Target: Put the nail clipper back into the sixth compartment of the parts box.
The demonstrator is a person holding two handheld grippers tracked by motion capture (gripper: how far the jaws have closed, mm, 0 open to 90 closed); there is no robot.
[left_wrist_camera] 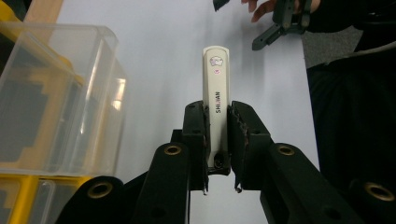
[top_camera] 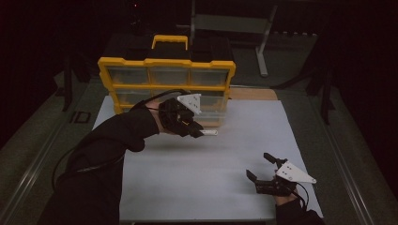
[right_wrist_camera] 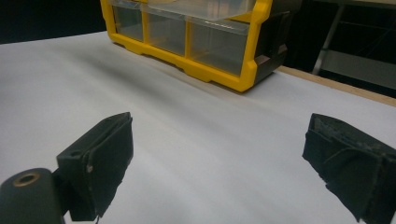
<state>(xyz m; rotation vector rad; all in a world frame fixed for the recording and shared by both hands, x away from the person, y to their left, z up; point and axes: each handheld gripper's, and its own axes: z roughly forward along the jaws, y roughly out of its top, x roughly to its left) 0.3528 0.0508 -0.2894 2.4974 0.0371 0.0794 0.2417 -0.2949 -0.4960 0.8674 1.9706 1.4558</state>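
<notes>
Nail clipper sits pinched near its end by the left gripper; could pivot and drop. Right gripper idles, jaws spread.

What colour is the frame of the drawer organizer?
Yellow frame, seen best in the high view.
</notes>
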